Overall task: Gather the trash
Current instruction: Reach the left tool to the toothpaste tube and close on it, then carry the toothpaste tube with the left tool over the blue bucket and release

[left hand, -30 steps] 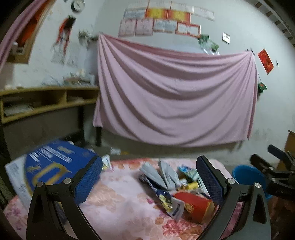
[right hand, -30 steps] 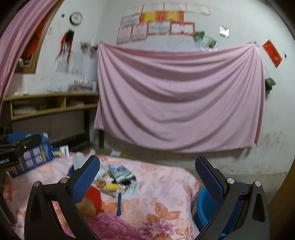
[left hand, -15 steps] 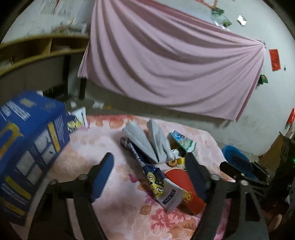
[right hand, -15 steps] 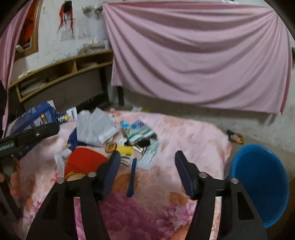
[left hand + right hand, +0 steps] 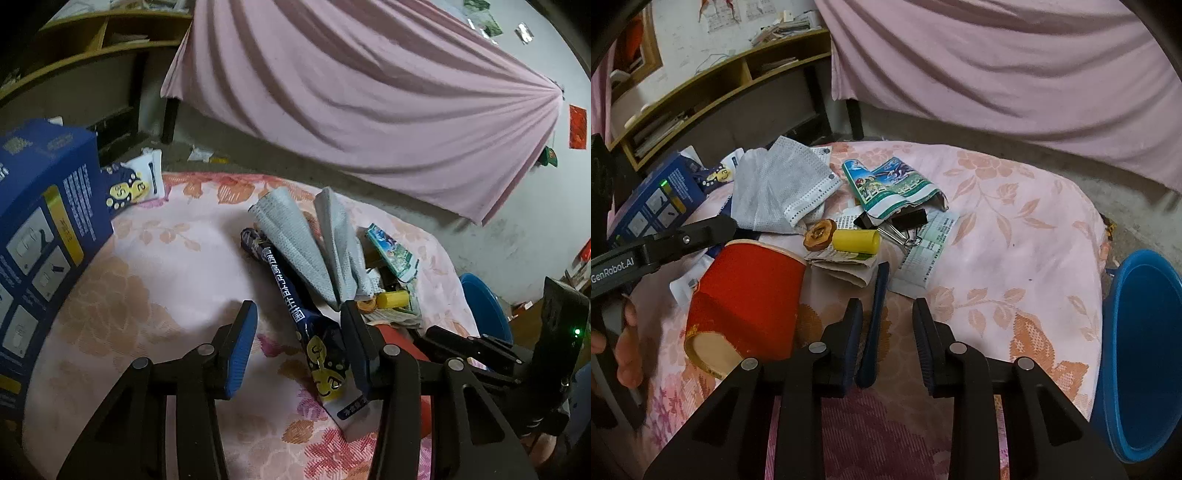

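On a pink floral cloth [image 5: 1015, 229] lies the trash: a red paper cup [image 5: 746, 299] on its side, grey woven masks [image 5: 775, 192], a glossy dark-blue wrapper [image 5: 295, 302] and a slim blue pen [image 5: 873, 325]. Left gripper [image 5: 299, 343] is closing around the wrapper, not yet pinching. Right gripper [image 5: 886, 332] is closing around the pen, pads apart from it.
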`<state>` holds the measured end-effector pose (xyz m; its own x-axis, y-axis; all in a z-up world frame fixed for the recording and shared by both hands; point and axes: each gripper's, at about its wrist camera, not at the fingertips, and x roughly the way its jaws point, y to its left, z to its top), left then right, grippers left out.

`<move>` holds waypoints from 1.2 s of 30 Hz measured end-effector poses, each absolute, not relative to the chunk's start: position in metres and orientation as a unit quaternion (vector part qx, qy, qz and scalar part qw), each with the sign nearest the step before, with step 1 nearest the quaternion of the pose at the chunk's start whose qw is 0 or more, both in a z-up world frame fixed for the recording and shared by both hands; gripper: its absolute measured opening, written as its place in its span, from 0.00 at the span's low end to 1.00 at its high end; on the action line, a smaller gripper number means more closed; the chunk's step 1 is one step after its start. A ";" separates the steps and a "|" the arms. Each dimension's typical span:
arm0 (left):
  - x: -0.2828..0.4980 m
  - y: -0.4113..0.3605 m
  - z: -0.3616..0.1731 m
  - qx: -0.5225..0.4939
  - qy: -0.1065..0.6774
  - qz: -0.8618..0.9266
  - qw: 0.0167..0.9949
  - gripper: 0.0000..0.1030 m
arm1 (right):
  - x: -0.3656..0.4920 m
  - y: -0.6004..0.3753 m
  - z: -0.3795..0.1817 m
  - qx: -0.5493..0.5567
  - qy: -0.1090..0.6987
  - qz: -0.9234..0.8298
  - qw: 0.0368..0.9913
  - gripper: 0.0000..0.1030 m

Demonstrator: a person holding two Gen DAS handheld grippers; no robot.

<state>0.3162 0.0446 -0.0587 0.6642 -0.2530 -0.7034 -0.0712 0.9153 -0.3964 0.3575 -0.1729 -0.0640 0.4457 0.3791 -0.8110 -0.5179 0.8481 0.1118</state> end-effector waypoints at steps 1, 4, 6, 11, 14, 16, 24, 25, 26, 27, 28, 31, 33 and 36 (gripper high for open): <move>0.317 0.046 -0.059 -0.207 0.408 -0.052 0.888 0.40 | 0.359 -0.173 -0.064 -0.075 0.457 0.264 0.846 0.25; 0.320 0.051 -0.060 -0.231 0.416 -0.056 0.878 0.39 | 0.360 -0.173 -0.064 -0.074 0.462 0.262 0.844 0.24; 0.320 0.055 -0.060 -0.245 0.420 -0.066 0.872 0.26 | 0.359 -0.174 -0.064 -0.074 0.463 0.262 0.844 0.11; 0.312 0.061 -0.051 -0.255 0.414 -0.075 0.871 0.11 | 0.356 -0.176 -0.063 -0.059 0.466 0.263 0.843 0.05; 0.303 0.061 -0.046 -0.255 0.406 -0.076 0.875 0.09 | 0.349 -0.180 -0.061 -0.049 0.464 0.269 0.843 0.05; 0.296 0.062 -0.043 -0.253 0.402 -0.078 0.877 0.08 | 0.344 -0.184 -0.060 -0.037 0.464 0.273 0.842 0.05; 0.257 0.058 -0.021 -0.249 0.351 -0.087 0.898 0.08 | 0.316 -0.212 -0.040 0.029 0.423 0.272 0.864 0.05; 0.251 0.054 -0.015 -0.243 0.339 -0.090 0.905 0.08 | 0.311 -0.215 -0.037 0.035 0.413 0.274 0.868 0.05; 0.247 0.049 -0.011 -0.237 0.328 -0.093 0.910 0.08 | 0.304 -0.219 -0.031 0.043 0.393 0.282 0.874 0.05; 0.241 0.044 -0.005 -0.228 0.313 -0.098 0.917 0.08 | 0.296 -0.222 -0.023 0.046 0.369 0.288 0.882 0.05; 0.239 0.038 -0.002 -0.220 0.306 -0.102 0.920 0.08 | 0.290 -0.222 -0.017 0.041 0.351 0.287 0.890 0.05; 0.233 0.020 0.008 -0.198 0.301 -0.108 0.927 0.08 | 0.278 -0.225 0.000 0.037 0.309 0.290 0.905 0.05; 0.229 0.010 0.011 -0.193 0.301 -0.114 0.927 0.08 | 0.273 -0.228 0.012 0.040 0.286 0.298 0.910 0.05; 0.227 -0.004 0.016 -0.189 0.309 -0.125 0.924 0.08 | 0.269 -0.229 0.022 0.038 0.263 0.304 0.915 0.05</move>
